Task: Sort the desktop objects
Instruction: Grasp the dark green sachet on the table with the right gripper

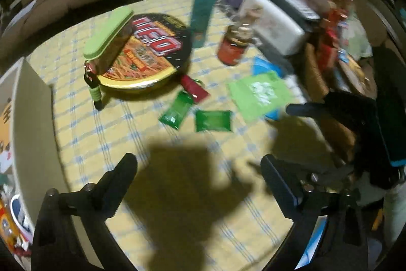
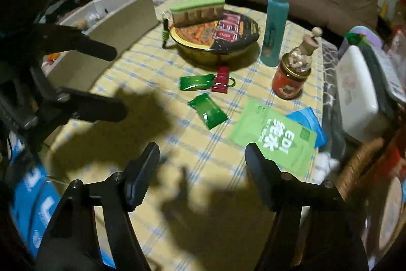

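My left fingers are spread wide with nothing between them, above the checked cloth of the worktop. My right fingers stand apart too, narrower, and grip nothing. Using the noodle bowl as landmark: a green case rests on its rim, the teal bottle stands just beside it, and two green sachets lie on the near side of it.
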`<state>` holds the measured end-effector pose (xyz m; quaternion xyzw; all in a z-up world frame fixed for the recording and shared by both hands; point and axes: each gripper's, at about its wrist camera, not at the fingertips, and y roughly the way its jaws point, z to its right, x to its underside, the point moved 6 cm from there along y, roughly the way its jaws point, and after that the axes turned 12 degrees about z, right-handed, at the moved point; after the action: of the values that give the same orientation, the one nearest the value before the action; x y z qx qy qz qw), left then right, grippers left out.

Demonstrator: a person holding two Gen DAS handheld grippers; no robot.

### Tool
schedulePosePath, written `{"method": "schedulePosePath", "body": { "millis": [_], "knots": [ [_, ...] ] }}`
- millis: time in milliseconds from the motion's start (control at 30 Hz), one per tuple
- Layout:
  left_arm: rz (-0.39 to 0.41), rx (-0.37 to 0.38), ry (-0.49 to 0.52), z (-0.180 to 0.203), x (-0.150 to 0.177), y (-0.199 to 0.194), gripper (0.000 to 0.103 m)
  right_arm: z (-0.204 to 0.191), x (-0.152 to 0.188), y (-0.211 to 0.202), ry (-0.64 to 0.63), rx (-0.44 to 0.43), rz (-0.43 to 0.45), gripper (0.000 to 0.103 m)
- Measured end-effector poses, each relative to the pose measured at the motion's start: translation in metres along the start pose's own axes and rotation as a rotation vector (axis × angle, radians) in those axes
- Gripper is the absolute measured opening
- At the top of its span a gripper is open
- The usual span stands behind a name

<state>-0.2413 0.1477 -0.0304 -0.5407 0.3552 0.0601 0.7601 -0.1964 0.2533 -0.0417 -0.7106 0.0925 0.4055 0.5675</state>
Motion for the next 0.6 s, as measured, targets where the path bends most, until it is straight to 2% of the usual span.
{"method": "schedulePosePath", "body": {
  "millis": [67, 133, 200, 367, 433, 567, 600],
  "knots": [
    [-0.003, 0.005, -0.015, -0.008, -0.004, 0.018, 0.091, 0.005, -0.002, 0.014, -0.006, -0.003, -0.006, 0.062],
    [-0.016, 0.014, -0.044, -0.016, -0.004, 0.03, 0.068, 0.01, -0.004, 0.028, 0.014, -0.032, -0.005, 0.051],
    [-0.028, 0.01, -0.049, -0.024, -0.003, 0.043, 0.063, 0.011, -0.006, 0.04, 0.017, -0.052, -0.01, 0.045],
    [-0.047, -0.002, -0.015, -0.033, 0.002, 0.056, 0.063, 0.004, -0.014, 0.065, -0.05, -0.064, -0.025, 0.044],
    [-0.047, 0.005, 0.008, -0.033, 0.002, 0.058, 0.069, 0.002, -0.015, 0.075, -0.079, -0.066, -0.04, 0.044],
    [-0.055, 0.004, 0.055, -0.028, 0.001, 0.063, 0.071, 0.002, -0.011, 0.092, -0.107, -0.068, -0.08, 0.045],
    [-0.057, -0.004, 0.066, -0.027, 0.001, 0.065, 0.074, 0.0, -0.011, 0.092, -0.114, -0.072, -0.066, 0.045]
  ]
}}
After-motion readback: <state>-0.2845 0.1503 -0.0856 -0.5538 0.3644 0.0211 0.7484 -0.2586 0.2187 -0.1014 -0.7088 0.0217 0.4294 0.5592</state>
